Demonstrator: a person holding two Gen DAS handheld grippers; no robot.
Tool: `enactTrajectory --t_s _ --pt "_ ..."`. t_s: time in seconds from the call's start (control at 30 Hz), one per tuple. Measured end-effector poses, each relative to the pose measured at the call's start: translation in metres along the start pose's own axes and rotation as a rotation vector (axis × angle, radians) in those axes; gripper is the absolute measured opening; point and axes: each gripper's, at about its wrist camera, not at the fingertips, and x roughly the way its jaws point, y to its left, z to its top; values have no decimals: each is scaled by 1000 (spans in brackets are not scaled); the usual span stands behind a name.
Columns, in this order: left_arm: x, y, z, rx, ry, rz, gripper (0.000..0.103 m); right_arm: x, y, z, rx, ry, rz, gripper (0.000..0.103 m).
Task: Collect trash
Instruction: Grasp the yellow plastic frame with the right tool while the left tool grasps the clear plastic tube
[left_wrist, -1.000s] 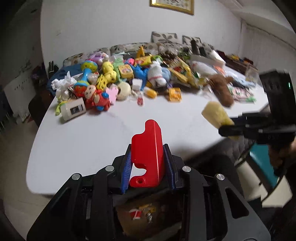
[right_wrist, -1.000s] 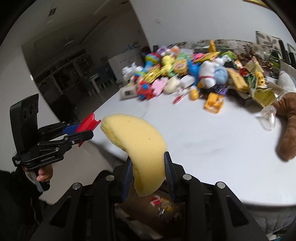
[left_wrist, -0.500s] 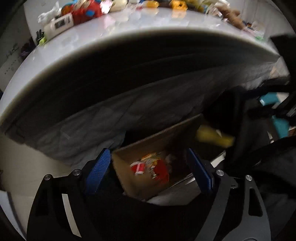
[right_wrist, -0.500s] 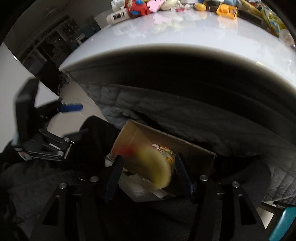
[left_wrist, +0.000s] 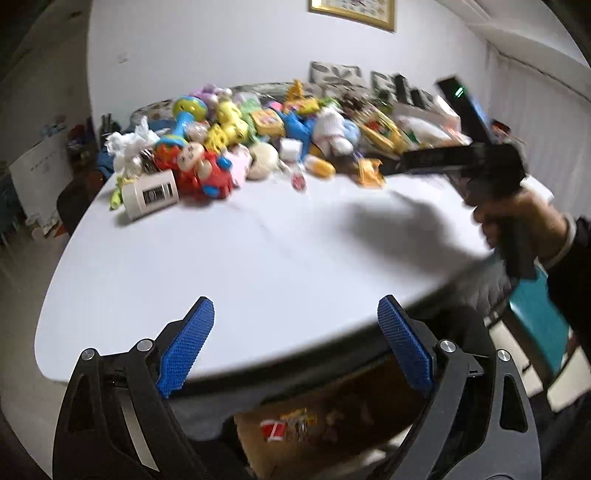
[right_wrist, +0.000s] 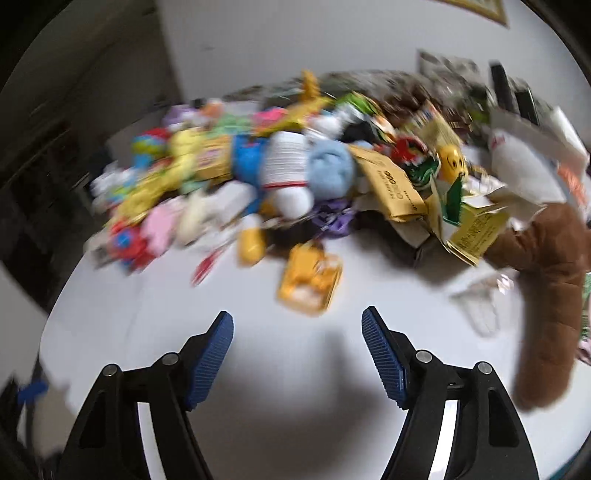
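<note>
Fingers bare; only left view shows cardboard box.

Two claws, one white table, one cardboard box, one framed picture.

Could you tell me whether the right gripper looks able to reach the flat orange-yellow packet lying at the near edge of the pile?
Probably yes: the right gripper is open and empty, and only bare white table lies before the flat orange-yellow packet.
</note>
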Motion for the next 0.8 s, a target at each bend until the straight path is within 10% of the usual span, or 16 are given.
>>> enactTrajectory --t_s 0.2,0.27,0.7,0.8 --pt "28 2 29 -60 4 3 88 46 -3 23 60 71 -81 73" --pt "44 4 41 -76 19 20 88 47 7 22 -40 75 -113 45" --pt "167 -14 120 -171 150 65 88 -58 -42 -36 -6 -83 24 42" --pt "192 -15 125 -179 198 135 73 -64 -54 -43 23 -82 46 42"
